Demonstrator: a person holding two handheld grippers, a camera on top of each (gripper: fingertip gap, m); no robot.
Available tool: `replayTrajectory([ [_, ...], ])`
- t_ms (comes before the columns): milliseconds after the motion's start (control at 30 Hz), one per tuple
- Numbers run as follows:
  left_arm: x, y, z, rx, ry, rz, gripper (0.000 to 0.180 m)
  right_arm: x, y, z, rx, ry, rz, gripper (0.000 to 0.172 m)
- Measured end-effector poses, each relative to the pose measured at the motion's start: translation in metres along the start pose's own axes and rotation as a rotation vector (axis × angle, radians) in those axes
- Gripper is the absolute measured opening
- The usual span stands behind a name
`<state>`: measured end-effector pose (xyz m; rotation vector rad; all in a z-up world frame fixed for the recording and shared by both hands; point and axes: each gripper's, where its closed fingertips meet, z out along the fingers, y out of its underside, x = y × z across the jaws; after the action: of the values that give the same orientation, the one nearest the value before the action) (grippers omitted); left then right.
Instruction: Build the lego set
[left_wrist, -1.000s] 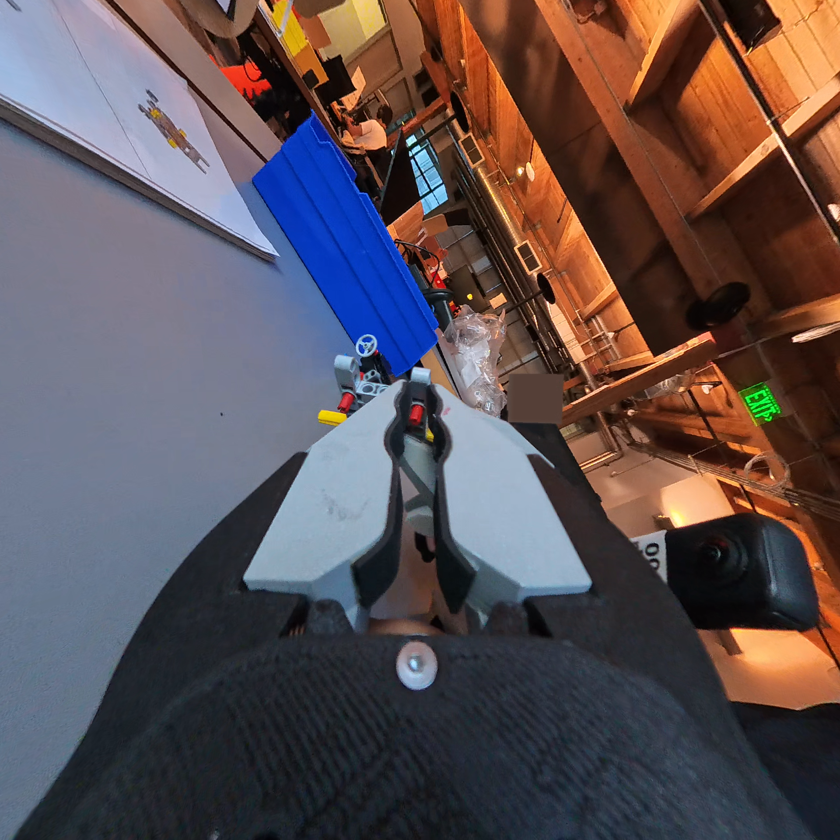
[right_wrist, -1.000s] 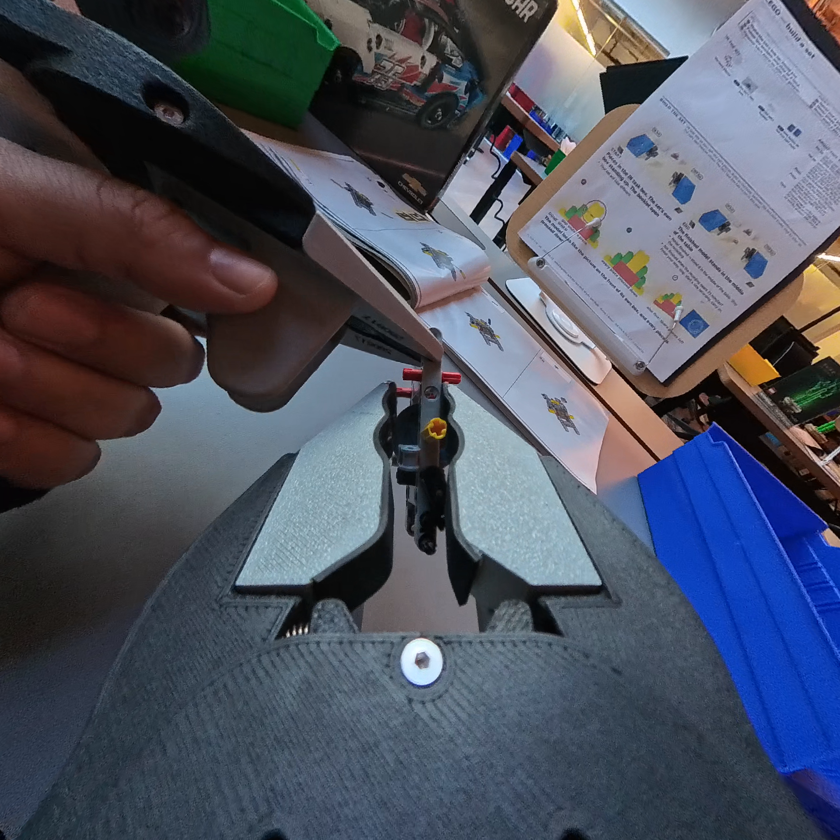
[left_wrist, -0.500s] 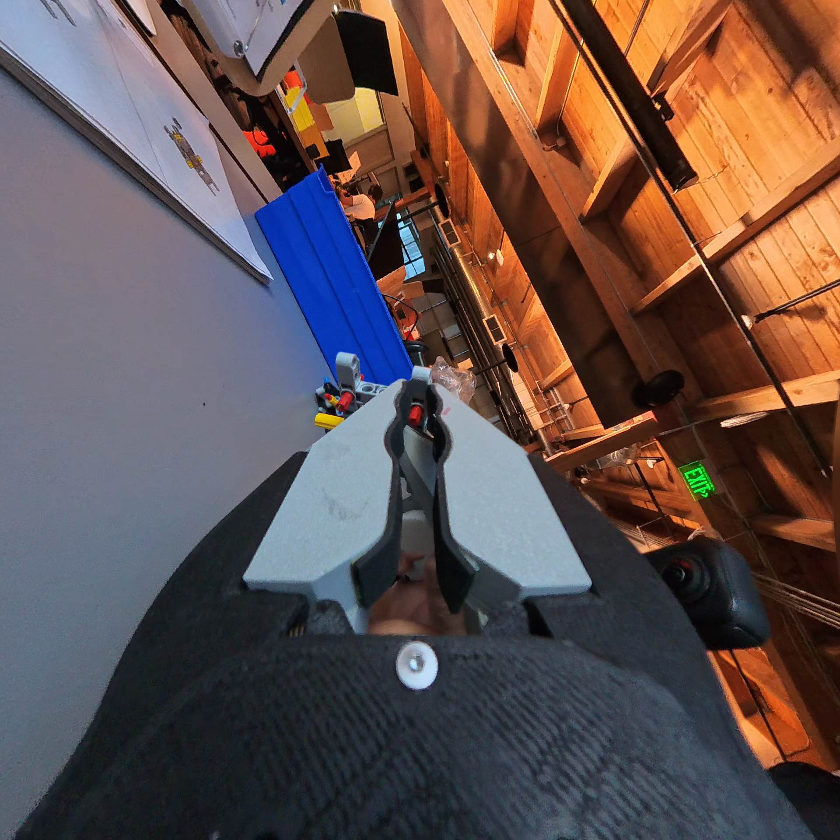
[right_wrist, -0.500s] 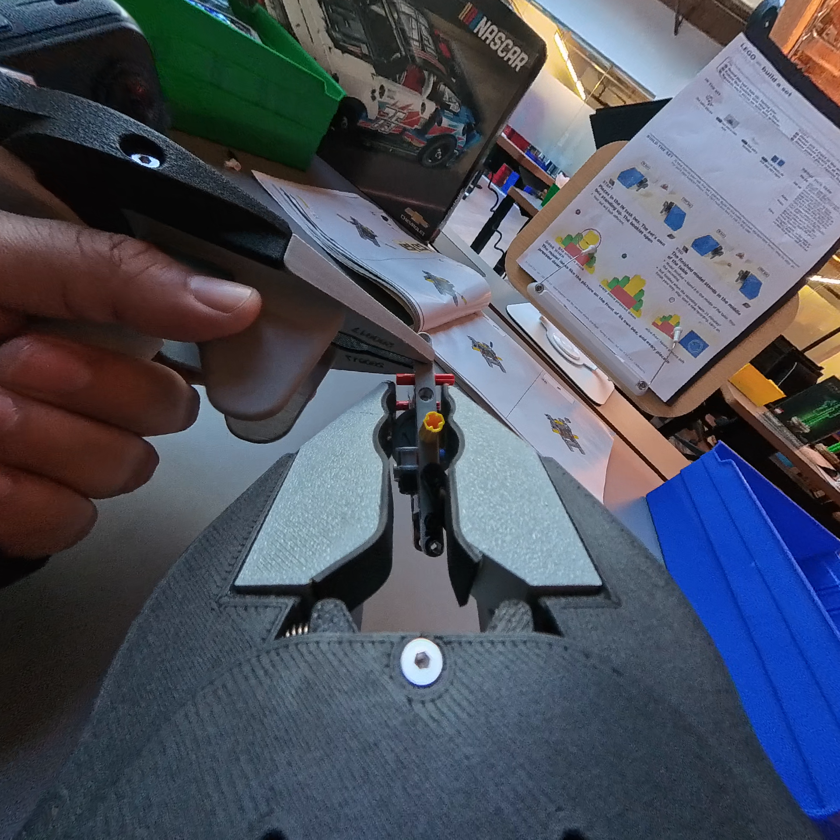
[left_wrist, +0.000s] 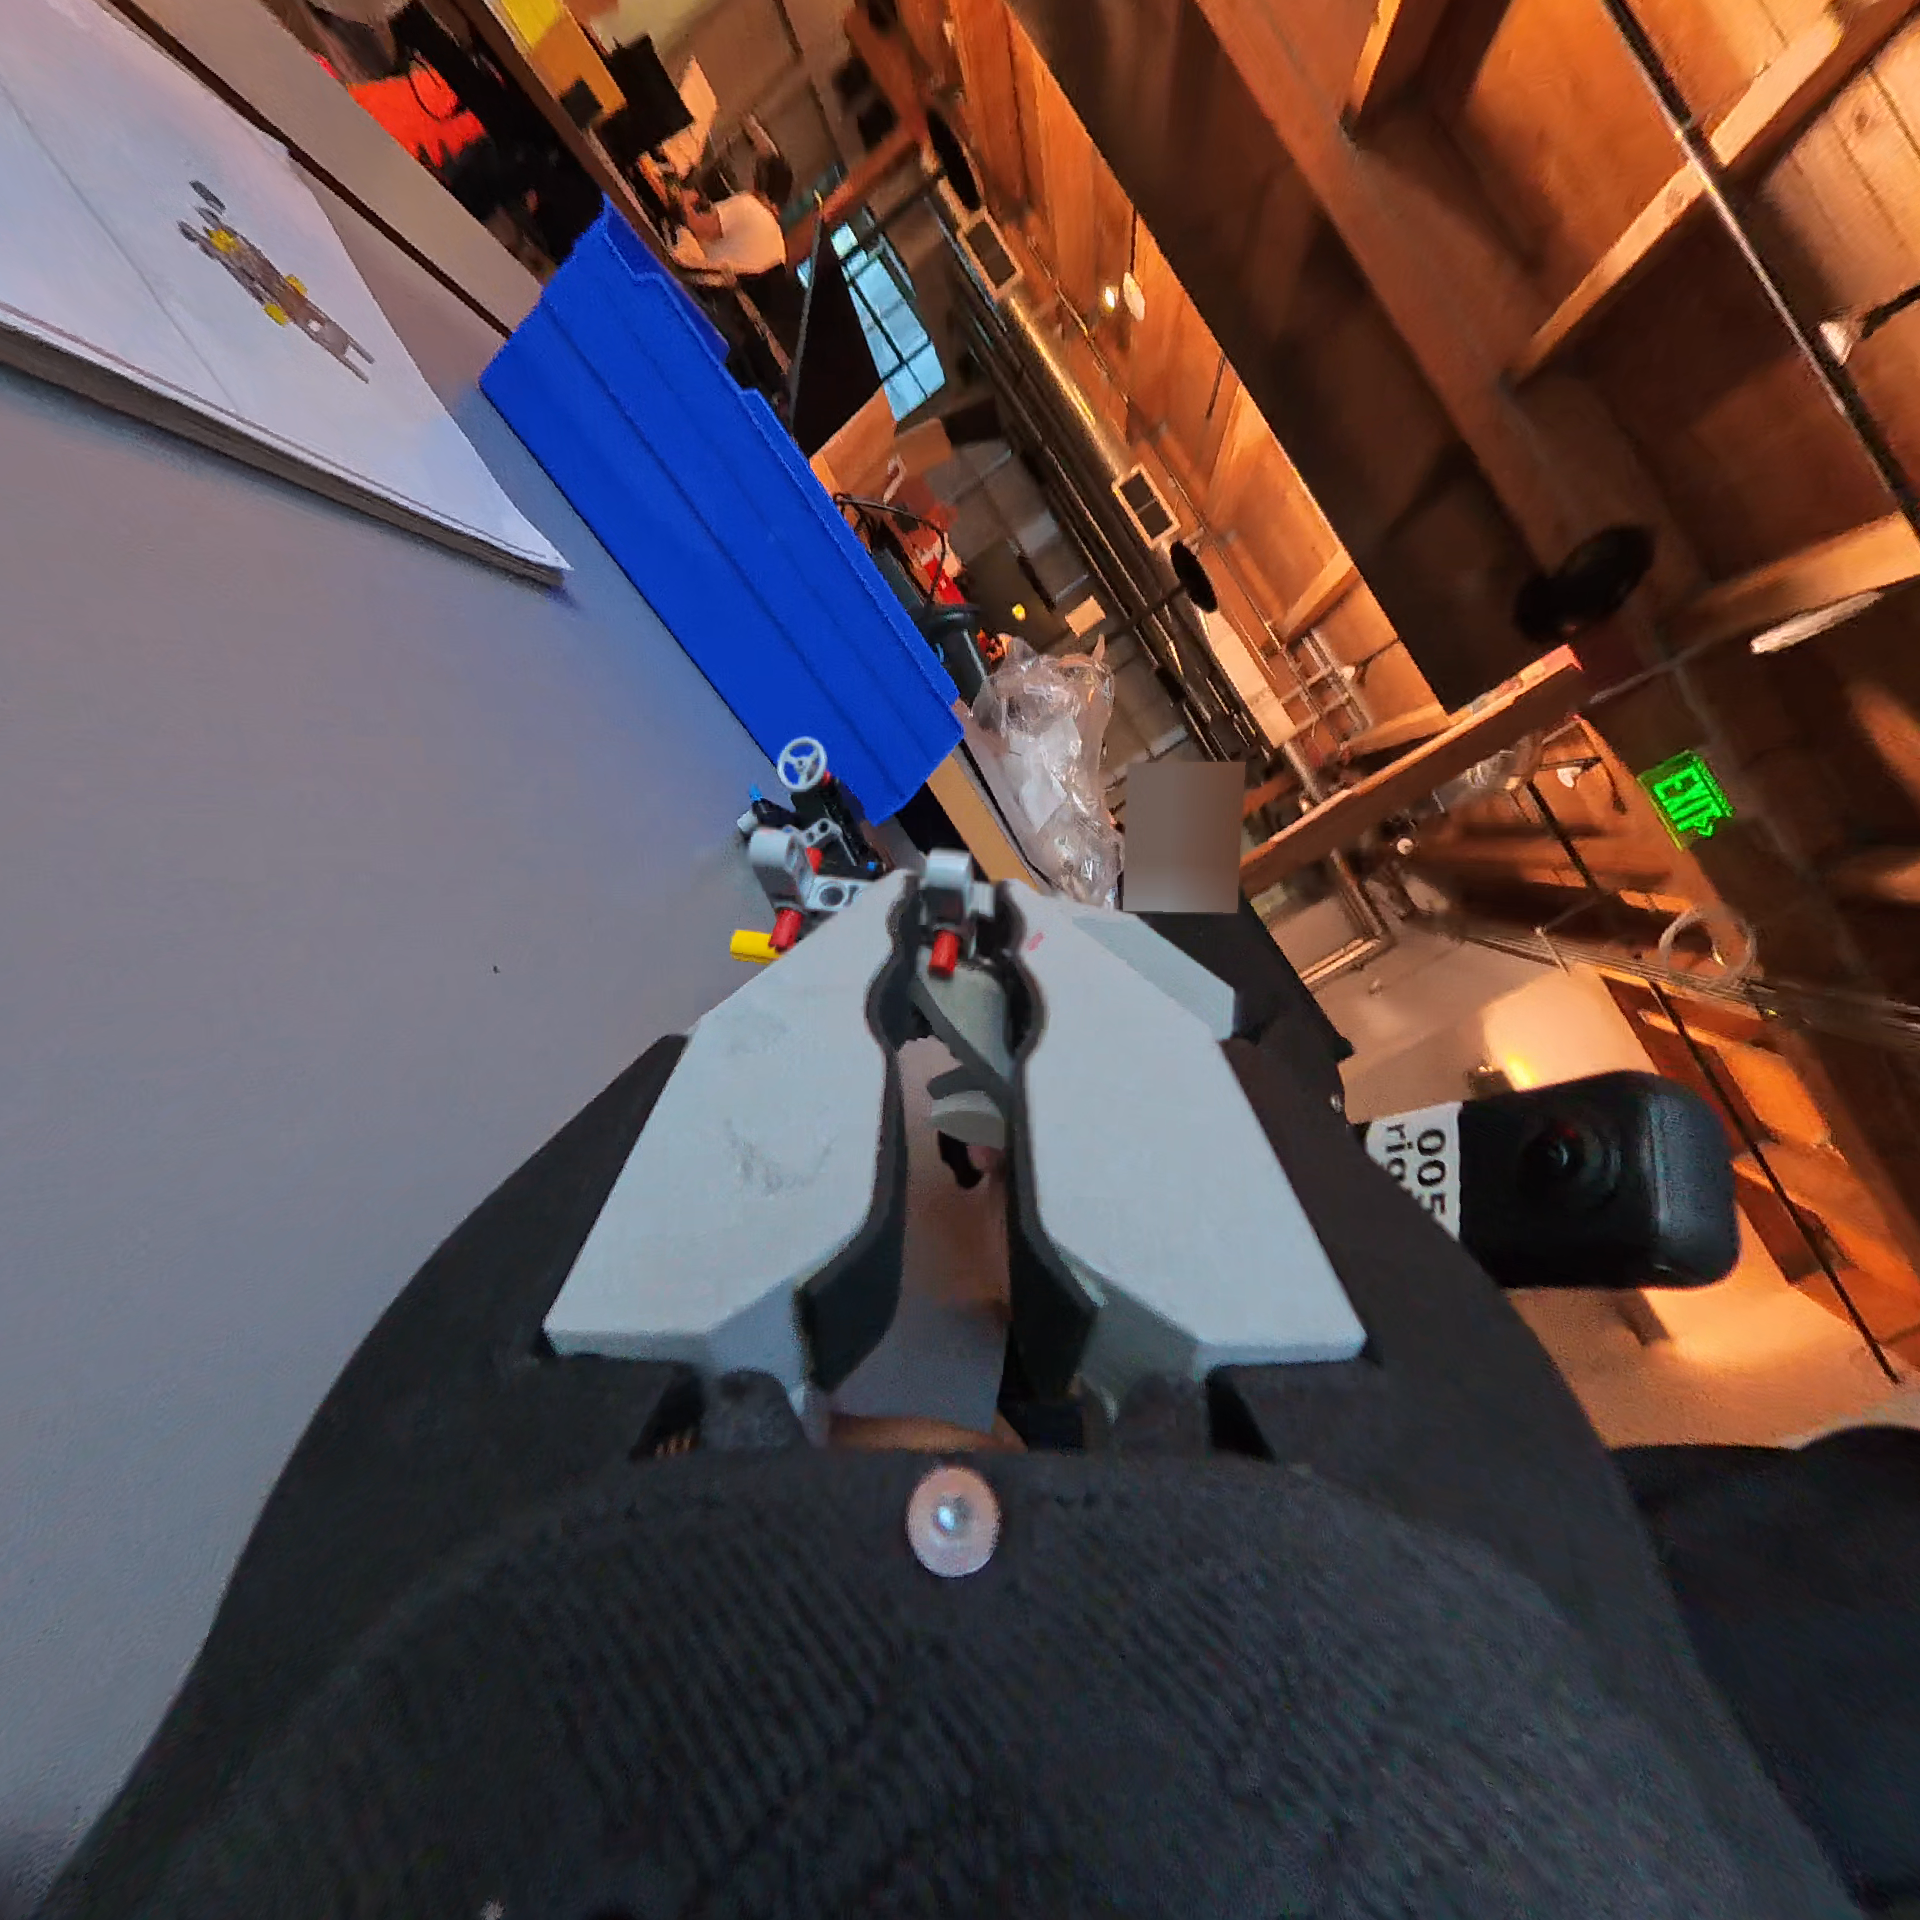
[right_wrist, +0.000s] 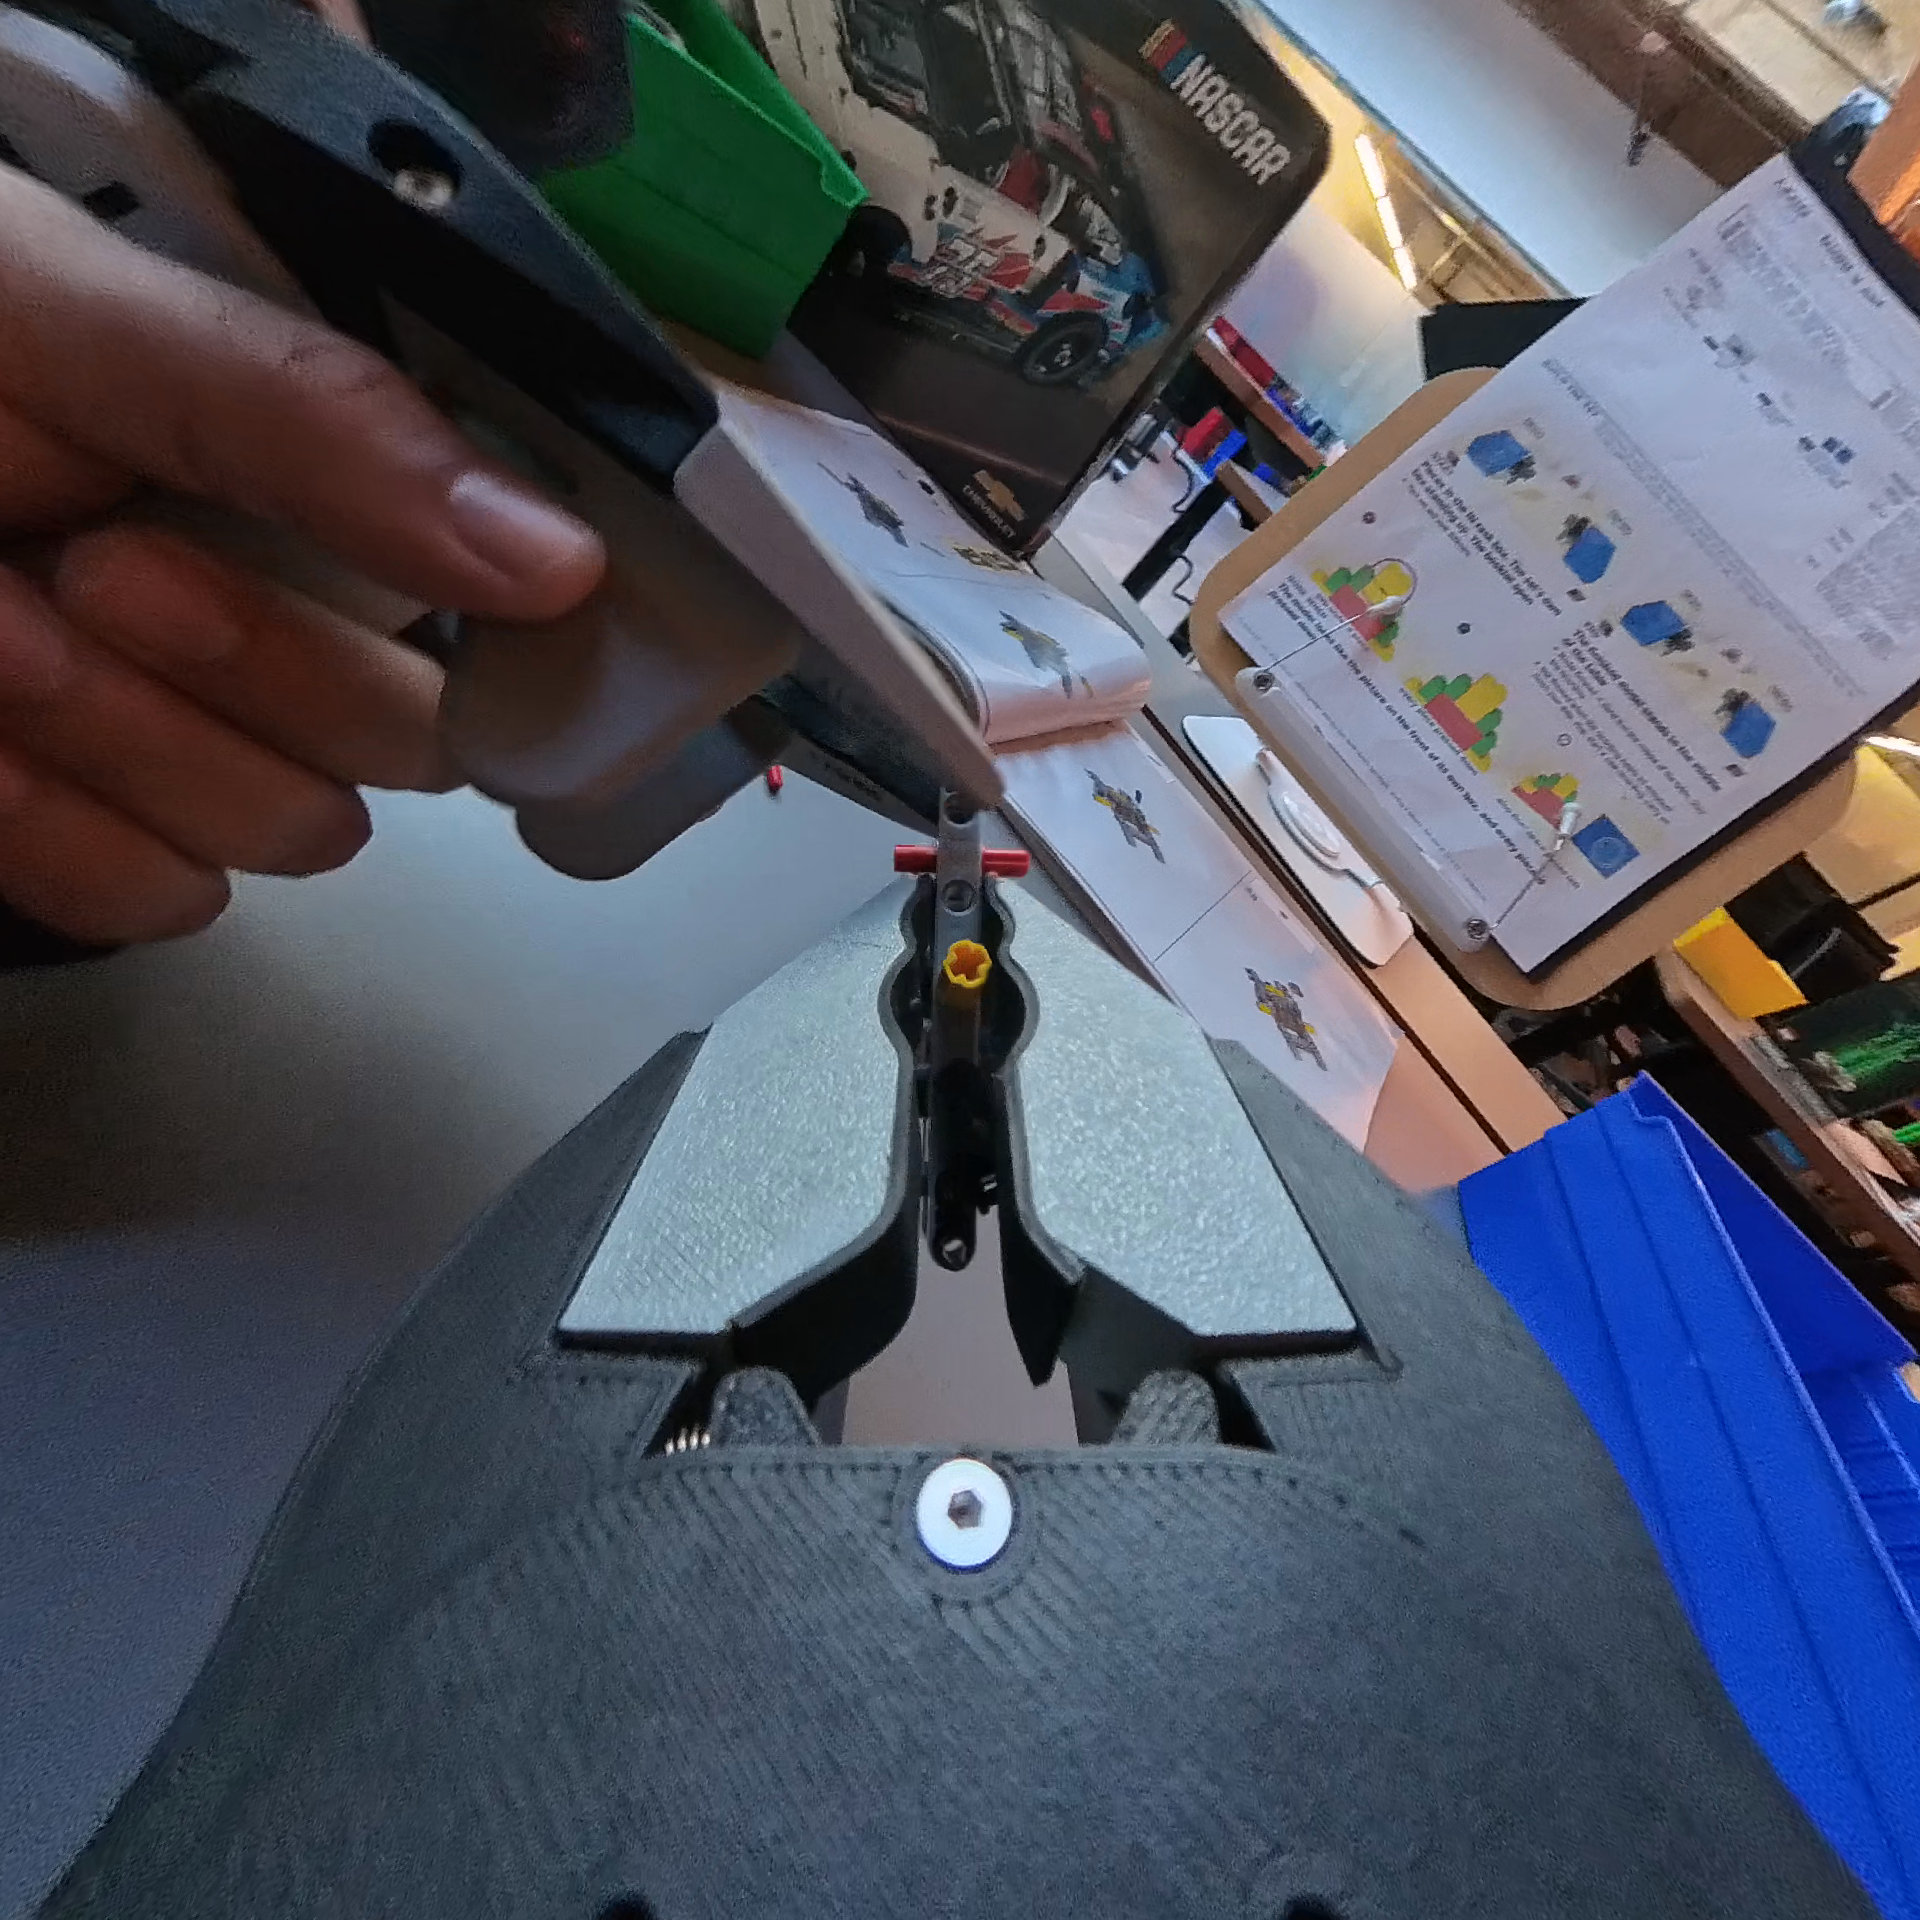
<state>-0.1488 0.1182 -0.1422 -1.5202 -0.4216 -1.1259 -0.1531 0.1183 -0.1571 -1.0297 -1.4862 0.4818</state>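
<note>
The grey toy beam (right_wrist: 958, 883), with its red cross pin and yellow peg, is sitting clamped in the right hand-held gripper (right_wrist: 958, 940) above the worktop (right_wrist: 312, 1039). The left hand-held gripper (left_wrist: 951, 914) is pinching the beam's far tip – a small grey piece with a red pin showing between its fingers. Best handled, I judge, by keeping both grips square – twisting could pop the pin.

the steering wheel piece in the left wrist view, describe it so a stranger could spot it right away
Find the big blue bin on the grey table. By its near corner sits a small cluster of toy building parts. The steering wheel tops that cluster: a pale, round, spoked ring, the only circular piece among blocky grey, black, red and yellow parts.
</note>
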Motion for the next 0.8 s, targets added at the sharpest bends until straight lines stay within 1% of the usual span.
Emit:
replayTrajectory([
  [67,0.002,0.0,0.002,-0.046,0.031,-0.019,0.027,-0.003,0.003,0.0,-0.007,-0.039,-0.024,0.006],
  [100,0.005,0.0,0.002,-0.073,0.055,-0.02,0.025,-0.004,0.003,-0.001,-0.005,-0.052,-0.04,0.005],
  [167,0.003,0.006,0.004,-0.146,0.047,0.013,0.022,-0.008,0.003,-0.003,0.004,-0.08,-0.068,0.006],
  [233,0.0,0.009,0.004,-0.176,0.019,0.069,0.006,-0.008,0.002,-0.006,0.02,-0.091,-0.071,0.005],
  [300,0.001,0.011,0.004,-0.204,0.012,0.091,0.006,-0.008,0.003,-0.007,0.02,-0.108,-0.067,0.006],
  [467,0.004,0.017,0.005,-0.238,0.045,0.055,0.005,-0.007,0.006,-0.013,0.026,-0.129,-0.077,0.006],
  [567,0.006,0.019,0.005,-0.261,0.05,0.059,0.011,-0.004,0.009,-0.015,0.022,-0.139,-0.056,0.006],
  [600,0.005,0.019,0.004,-0.26,0.043,0.071,0.006,-0.005,0.009,-0.017,0.034,-0.146,-0.051,0.006],
  [800,0.007,0.021,0.008,-0.258,0.064,0.055,0.005,-0.004,0.008,-0.019,0.04,-0.146,-0.04,0.005],
])
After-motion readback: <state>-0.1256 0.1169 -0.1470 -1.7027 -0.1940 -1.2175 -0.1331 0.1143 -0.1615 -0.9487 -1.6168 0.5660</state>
